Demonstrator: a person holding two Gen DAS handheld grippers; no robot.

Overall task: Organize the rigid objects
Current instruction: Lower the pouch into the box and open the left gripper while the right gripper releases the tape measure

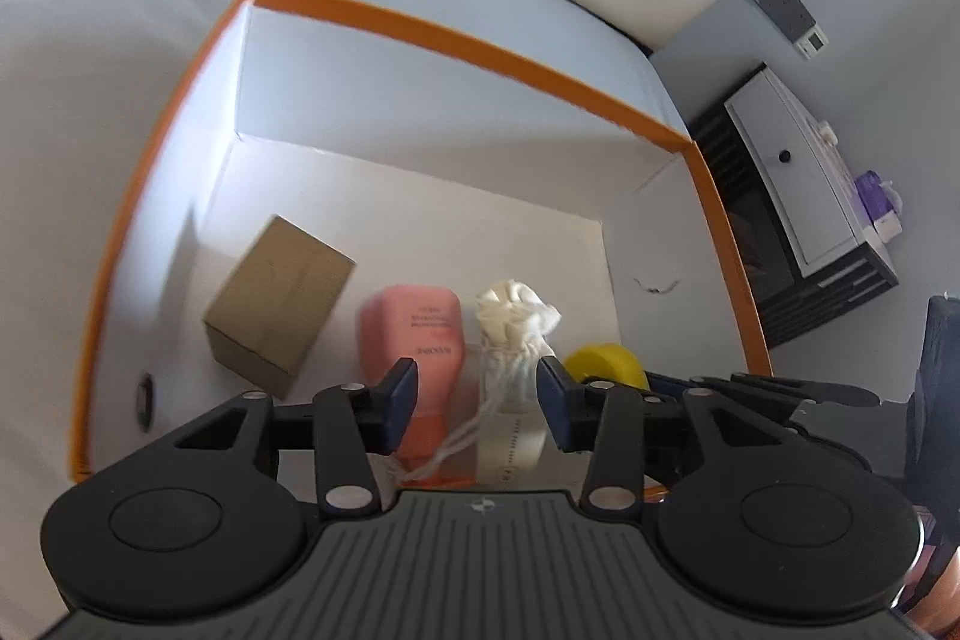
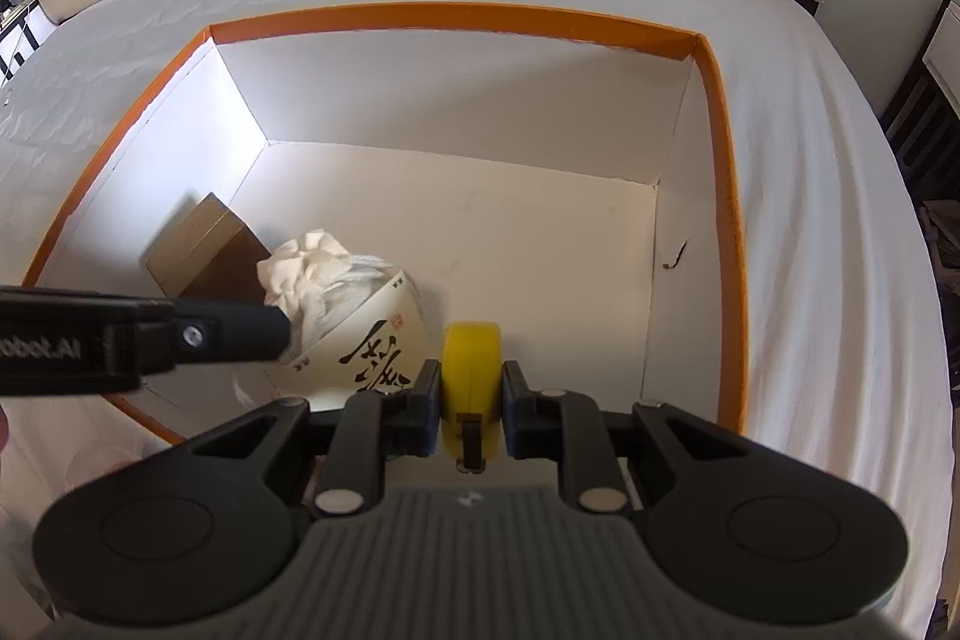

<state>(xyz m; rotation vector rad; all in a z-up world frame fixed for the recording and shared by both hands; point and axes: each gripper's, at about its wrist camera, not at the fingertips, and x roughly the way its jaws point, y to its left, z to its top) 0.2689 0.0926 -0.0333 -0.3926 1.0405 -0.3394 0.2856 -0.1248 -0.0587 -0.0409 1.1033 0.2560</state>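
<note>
The right gripper (image 2: 469,409) pinches a yellow tape measure (image 2: 470,376) on edge, low inside the orange-rimmed box (image 2: 717,148). The left gripper (image 1: 477,403), jaws spread, hangs just left, a cream drawstring pouch (image 1: 516,334) directly ahead between its fingers.

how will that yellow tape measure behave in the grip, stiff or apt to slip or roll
The yellow tape measure looks like a hard case, so probably stiff between the right gripper. Its smooth sides could slip if squeezed lightly. Its rounded edge suggests that, set down on edge in the orange-rimmed box, it may roll or tip.
</note>
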